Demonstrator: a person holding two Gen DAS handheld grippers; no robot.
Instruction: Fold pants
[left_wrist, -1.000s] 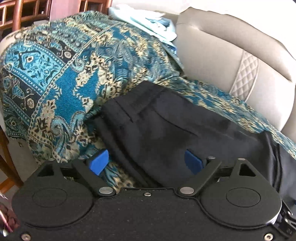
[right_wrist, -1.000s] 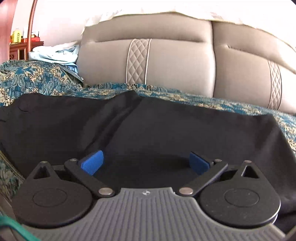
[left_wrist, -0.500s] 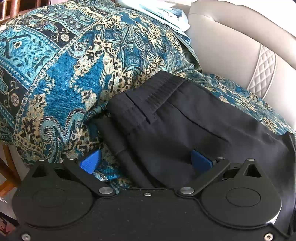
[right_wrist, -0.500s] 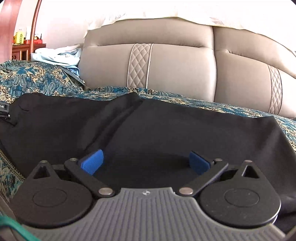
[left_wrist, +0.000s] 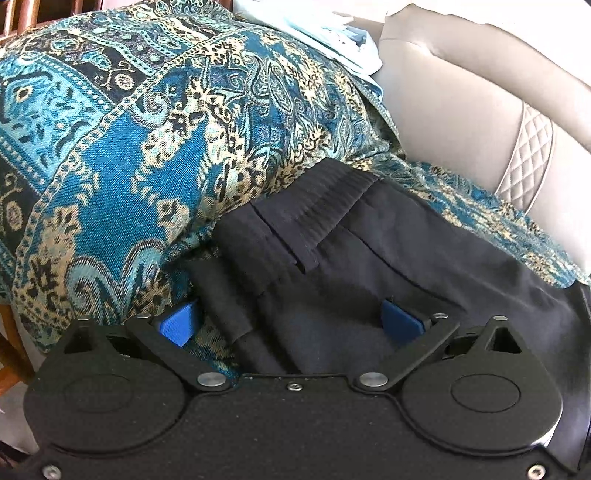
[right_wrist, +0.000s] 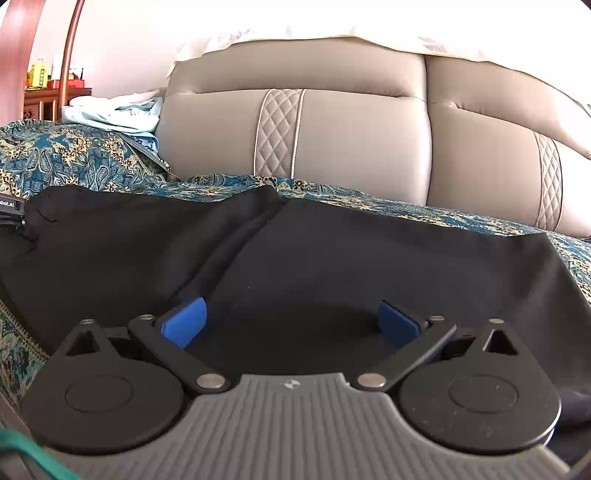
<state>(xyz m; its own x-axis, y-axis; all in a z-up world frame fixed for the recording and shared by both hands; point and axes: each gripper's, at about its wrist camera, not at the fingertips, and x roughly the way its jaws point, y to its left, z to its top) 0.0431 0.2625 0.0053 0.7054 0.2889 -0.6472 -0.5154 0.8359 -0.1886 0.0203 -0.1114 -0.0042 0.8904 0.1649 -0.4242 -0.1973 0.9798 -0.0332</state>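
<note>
Black pants (left_wrist: 388, 254) lie flat on a sofa seat covered by a blue patterned throw (left_wrist: 129, 147). In the left wrist view the ribbed waistband (left_wrist: 317, 199) points toward the throw-covered armrest. My left gripper (left_wrist: 291, 323) is open, its blue pads straddling the near edge of the waist end; the left pad sits over the throw. In the right wrist view the pants (right_wrist: 332, 258) spread wide, with a crease down the middle. My right gripper (right_wrist: 291, 323) is open, low over the black fabric.
The beige leather sofa back (right_wrist: 351, 140) rises behind the pants. Light blue and white clothes (right_wrist: 114, 110) are piled on the armrest, also in the left wrist view (left_wrist: 325, 33). A wooden chair (left_wrist: 37, 11) stands past the armrest. A wooden shelf with bottles (right_wrist: 48, 81) is far left.
My left gripper has moved forward and closer to the waistband, which now fills more of the view. My right gripper has barely moved. Both stay open.
</note>
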